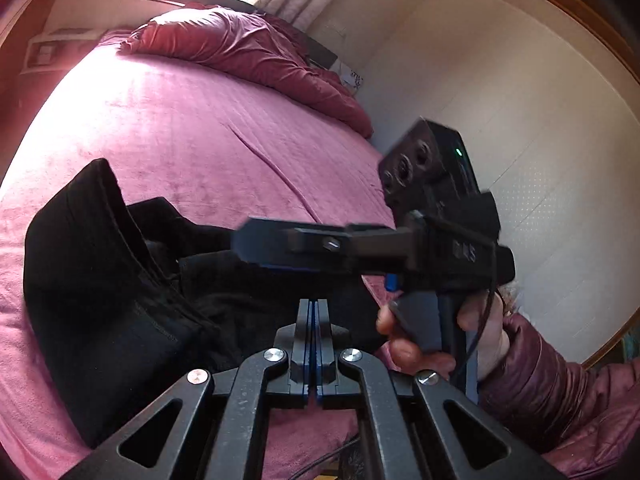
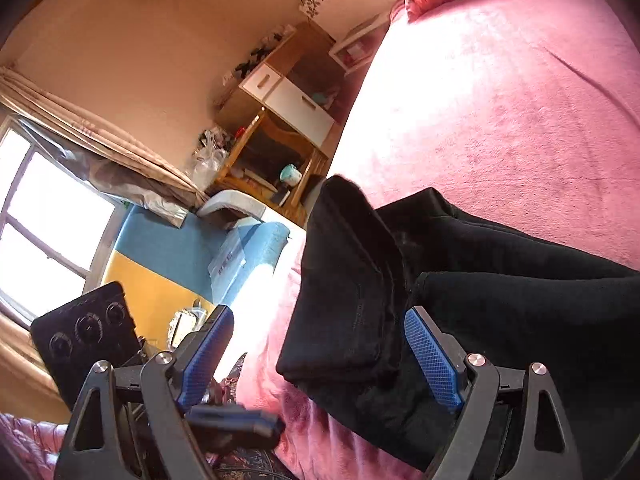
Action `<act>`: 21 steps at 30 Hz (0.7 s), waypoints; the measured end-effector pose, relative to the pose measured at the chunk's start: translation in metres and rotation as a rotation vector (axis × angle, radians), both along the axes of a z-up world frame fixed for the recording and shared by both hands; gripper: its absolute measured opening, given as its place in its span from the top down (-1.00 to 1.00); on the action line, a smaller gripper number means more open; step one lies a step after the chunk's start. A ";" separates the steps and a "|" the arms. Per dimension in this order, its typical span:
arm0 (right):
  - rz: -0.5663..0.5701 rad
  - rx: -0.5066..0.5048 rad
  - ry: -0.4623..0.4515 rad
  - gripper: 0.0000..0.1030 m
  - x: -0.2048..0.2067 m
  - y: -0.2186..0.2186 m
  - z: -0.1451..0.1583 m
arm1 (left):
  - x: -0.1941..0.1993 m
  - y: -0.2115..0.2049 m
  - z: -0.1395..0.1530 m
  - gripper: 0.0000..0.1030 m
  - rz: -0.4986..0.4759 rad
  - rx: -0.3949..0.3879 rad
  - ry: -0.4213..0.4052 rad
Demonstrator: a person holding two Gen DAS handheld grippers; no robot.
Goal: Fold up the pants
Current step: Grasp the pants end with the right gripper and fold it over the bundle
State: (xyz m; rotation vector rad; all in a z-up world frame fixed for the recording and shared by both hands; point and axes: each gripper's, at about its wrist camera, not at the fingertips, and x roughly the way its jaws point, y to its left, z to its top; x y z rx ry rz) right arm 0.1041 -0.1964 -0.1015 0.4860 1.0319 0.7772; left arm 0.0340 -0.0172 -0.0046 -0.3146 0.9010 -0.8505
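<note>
Black pants (image 1: 120, 300) lie bunched on a pink bed (image 1: 192, 128), partly folded over themselves; they also show in the right wrist view (image 2: 500, 292). My left gripper (image 1: 314, 308) is shut and empty, just above the pants' near edge. My right gripper (image 2: 320, 344) is open, its blue pads (image 2: 432, 356) spread above the folded end of the pants (image 2: 344, 312). In the left wrist view the right gripper (image 1: 244, 240) crosses from the right, held by a hand, tips over the pants.
A red duvet (image 1: 248, 48) is heaped at the bed's far end. A white wall (image 1: 500, 80) runs along the right. A wooden desk (image 2: 276, 132), a blue and yellow sofa (image 2: 180, 248) and a window (image 2: 40, 224) stand beside the bed.
</note>
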 end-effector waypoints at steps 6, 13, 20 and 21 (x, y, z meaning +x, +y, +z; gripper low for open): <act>0.035 -0.068 0.030 -0.70 0.017 0.017 -0.022 | -0.014 0.037 -0.005 1.00 0.064 0.022 0.027; 0.050 -0.174 0.055 -0.70 0.041 0.039 -0.050 | -0.019 0.105 -0.038 0.96 0.235 0.114 0.139; 0.065 -0.226 0.041 -0.70 0.060 0.058 -0.063 | -0.014 0.116 -0.055 0.94 0.283 0.130 0.184; 0.074 -0.230 0.045 -0.66 0.064 0.061 -0.064 | -0.014 0.117 -0.058 0.93 0.282 0.127 0.185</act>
